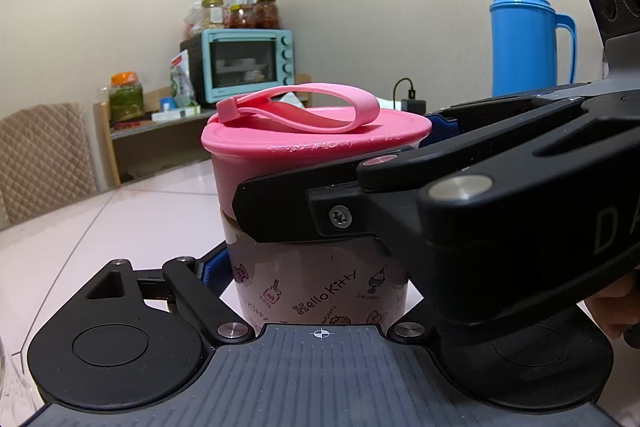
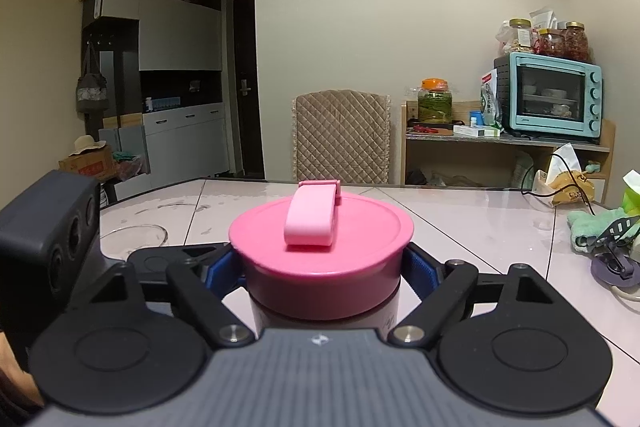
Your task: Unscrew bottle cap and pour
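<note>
Printed on the pale pink bottle (image 1: 320, 291) – "Hello Kitty" in outlined black letters, with smaller words "Milk" and "Icecream" beside little drawings. A large raised letter "D" shows on the black gripper body (image 1: 608, 231). Other labels are too small to read.

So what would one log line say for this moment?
stage: cap on | left gripper: gripping bottle | right gripper: gripping cap | table: glass bowl aside

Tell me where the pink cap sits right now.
The pink cap is still on the Hello Kitty bottle, centre of both wrist views, clamped between the right gripper fingers, while the left gripper holds the body below.
</note>
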Demonstrator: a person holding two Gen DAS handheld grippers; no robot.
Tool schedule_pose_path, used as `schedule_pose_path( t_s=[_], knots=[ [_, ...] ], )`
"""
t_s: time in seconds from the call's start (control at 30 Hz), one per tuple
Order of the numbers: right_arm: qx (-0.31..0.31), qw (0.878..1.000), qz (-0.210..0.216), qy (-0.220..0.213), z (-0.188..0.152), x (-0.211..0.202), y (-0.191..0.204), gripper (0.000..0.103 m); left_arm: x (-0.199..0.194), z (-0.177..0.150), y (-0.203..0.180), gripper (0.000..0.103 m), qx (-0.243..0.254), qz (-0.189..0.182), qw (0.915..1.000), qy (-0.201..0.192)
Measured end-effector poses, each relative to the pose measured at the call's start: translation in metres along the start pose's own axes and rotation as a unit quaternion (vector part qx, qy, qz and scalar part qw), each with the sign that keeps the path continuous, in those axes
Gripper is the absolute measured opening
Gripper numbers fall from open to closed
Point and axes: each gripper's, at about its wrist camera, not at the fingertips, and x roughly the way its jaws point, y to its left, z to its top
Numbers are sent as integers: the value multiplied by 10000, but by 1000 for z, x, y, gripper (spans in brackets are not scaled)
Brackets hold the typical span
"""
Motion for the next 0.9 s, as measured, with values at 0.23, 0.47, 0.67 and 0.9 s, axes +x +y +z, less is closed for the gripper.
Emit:
schedule_pose_path(
  t_s=[0.23, 0.47, 0.67, 0.9],
  knots=[
    [-152, 9969, 776, 39, 1, 1, -24, 85, -3, -1, -3, 90, 0, 0, 10000, 2],
    [-454, 9829, 1780, 96, 6, 7, -53, 85, -2, 0, -3, 90, -1, 0, 10000, 3],
    [-679, 9659, 2495, 117, 10, 12, -73, 85, -2, 0, -3, 90, -5, -2, 10000, 1],
    [-687, 9684, 2395, 76, 12, 4, -68, 86, -2, 0, -3, 90, -2, 0, 10000, 2]
  ],
)
